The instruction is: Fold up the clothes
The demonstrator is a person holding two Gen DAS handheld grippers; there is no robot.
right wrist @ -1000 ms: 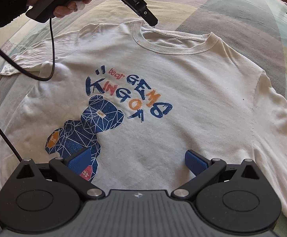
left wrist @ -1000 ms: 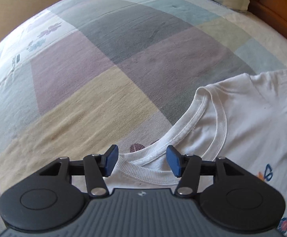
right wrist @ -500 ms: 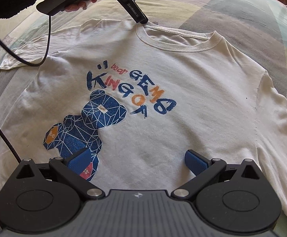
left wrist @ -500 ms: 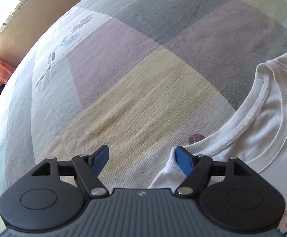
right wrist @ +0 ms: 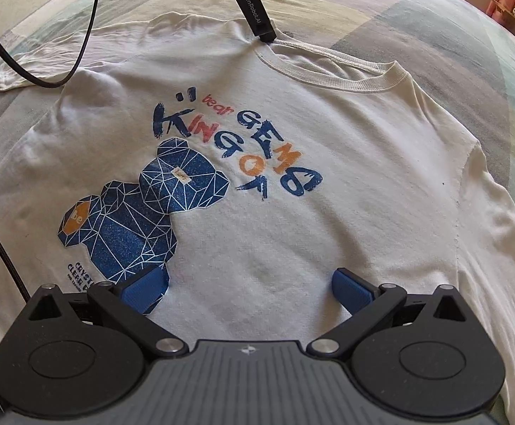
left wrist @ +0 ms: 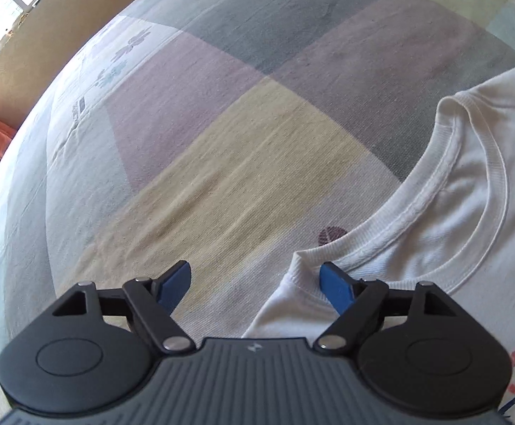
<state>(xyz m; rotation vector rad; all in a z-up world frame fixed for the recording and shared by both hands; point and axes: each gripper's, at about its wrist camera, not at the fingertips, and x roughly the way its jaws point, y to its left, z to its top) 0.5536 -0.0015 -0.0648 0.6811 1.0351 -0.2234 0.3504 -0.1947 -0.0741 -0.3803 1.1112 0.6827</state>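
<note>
Left hand-held gripper [left wrist: 255, 283]: I have it spread, jaws just been widening, nothing clamped; right pad over the collar's edge.
Shirt [right wrist: 292, 177]: white, bear print up, lying flat on the bed [left wrist: 222, 141].
Right hand-held gripper [right wrist: 248, 288]: released, hovering over the shirt's lower front, gripping nothing.

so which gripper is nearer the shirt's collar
Left. The left gripper sits right at the collar edge; the right gripper hovers over the shirt's lower front, beside the bear print.
</note>
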